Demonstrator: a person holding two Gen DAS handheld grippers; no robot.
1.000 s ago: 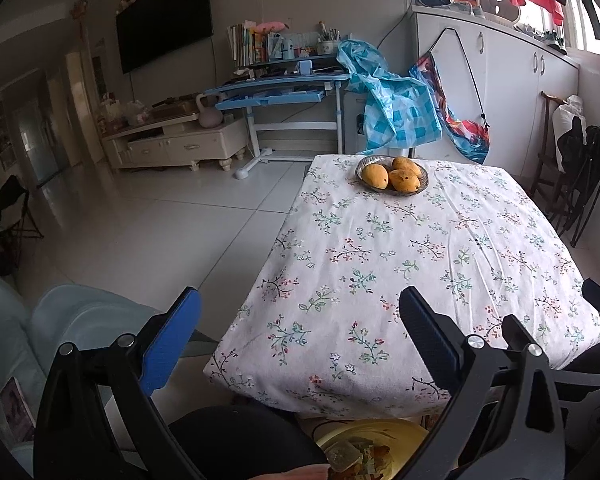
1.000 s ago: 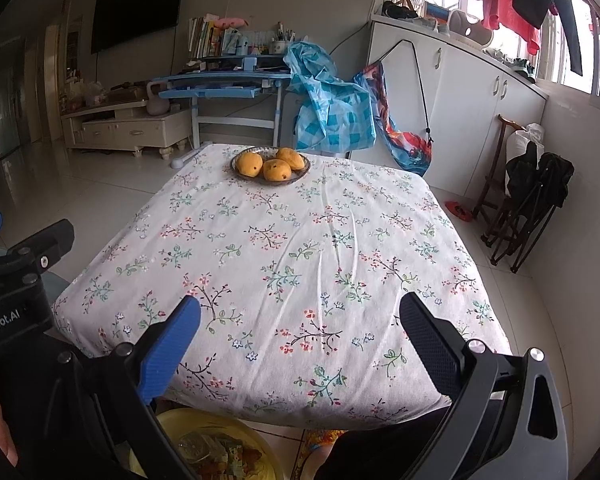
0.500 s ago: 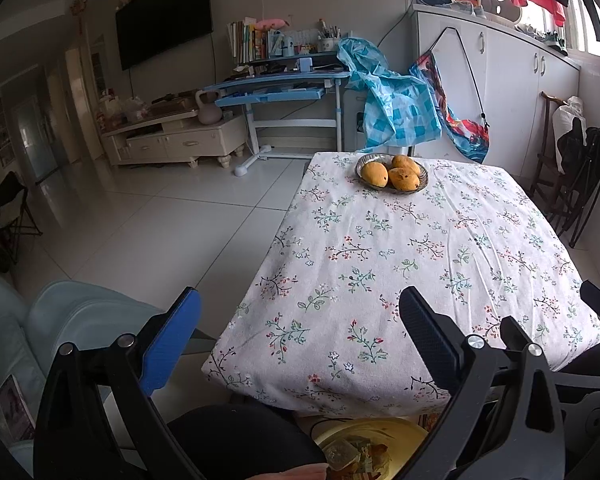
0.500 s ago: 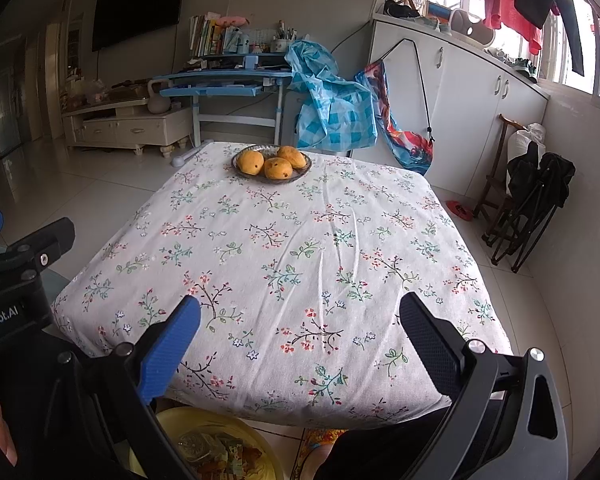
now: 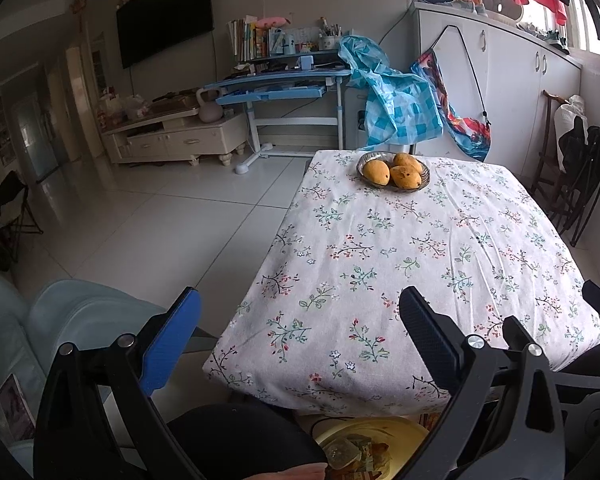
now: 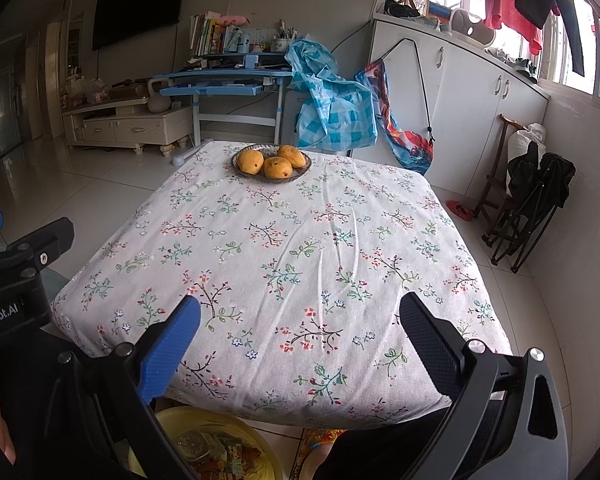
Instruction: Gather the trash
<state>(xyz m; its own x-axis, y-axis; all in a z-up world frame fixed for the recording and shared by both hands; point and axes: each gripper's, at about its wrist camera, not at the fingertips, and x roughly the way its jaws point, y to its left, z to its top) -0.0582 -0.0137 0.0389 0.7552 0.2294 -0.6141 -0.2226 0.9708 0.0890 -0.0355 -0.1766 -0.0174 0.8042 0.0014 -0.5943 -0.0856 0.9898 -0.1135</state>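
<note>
A yellow bin holding wrappers and scraps sits on the floor below the table's near edge; it also shows in the right wrist view. My left gripper is open and empty, held above the table's near left corner. My right gripper is open and empty over the table's near edge. The floral tablecloth bears no loose trash that I can see.
A bowl of three mangoes stands at the table's far side, also seen in the left wrist view. A pale blue sofa is at left. Folded chairs lean at right. A blue desk stands behind.
Both grippers stay open and nearly still; the views shift only slightly.
</note>
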